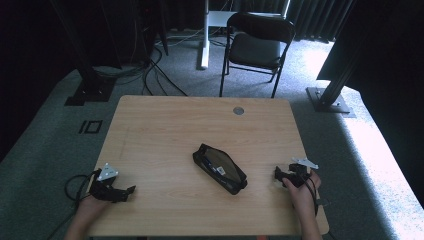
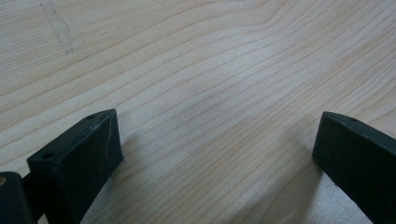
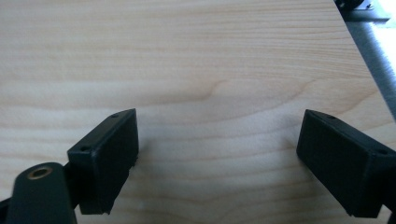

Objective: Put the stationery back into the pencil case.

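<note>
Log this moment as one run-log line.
left claw: open, empty | right claw: open, empty | black pouch: mid-table, untouched

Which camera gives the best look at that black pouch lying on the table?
The high view: the black pouch lies whole and slantwise mid-table, between the two hands. The left and right gripper views look along open tongs at bare wood grain, so they add nothing about it.

Grey carpet (image 1: 350, 150), black folding chair (image 1: 257, 47), dark curtains (image 1: 320, 17), perhaps.
</note>
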Tool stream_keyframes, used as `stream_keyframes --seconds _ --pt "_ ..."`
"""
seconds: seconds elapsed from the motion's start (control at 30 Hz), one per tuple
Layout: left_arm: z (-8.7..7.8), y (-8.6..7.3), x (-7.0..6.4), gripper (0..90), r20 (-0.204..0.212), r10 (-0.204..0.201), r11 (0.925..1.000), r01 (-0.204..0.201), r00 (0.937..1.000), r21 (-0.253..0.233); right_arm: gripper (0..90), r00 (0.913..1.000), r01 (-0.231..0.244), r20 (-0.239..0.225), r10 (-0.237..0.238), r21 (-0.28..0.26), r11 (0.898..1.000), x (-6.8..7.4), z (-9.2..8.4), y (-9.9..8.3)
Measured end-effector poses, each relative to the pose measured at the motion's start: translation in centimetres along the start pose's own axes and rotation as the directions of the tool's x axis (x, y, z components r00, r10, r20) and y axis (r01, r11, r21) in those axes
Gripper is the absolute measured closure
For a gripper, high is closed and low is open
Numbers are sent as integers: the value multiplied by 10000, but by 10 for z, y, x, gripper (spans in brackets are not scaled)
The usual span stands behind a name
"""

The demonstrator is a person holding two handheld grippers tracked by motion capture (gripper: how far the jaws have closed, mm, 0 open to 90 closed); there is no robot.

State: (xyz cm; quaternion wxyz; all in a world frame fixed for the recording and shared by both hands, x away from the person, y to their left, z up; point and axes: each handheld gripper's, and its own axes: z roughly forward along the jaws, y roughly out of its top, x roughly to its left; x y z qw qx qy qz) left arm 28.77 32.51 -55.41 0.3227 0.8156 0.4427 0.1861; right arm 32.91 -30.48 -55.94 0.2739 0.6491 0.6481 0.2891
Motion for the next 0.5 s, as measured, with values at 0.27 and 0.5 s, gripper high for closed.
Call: stream_keyframes --seconds 0.27,0.5 --pt "0 0 0 16 0 1 10000 -1 10000 1 122 10000 55 -78 -55 -2 10000 0 0 0" --pt "0 0 0 16 0 0 10000 0 10000 2 123 9997 156 -173 -156 0 9999 1 0 0"
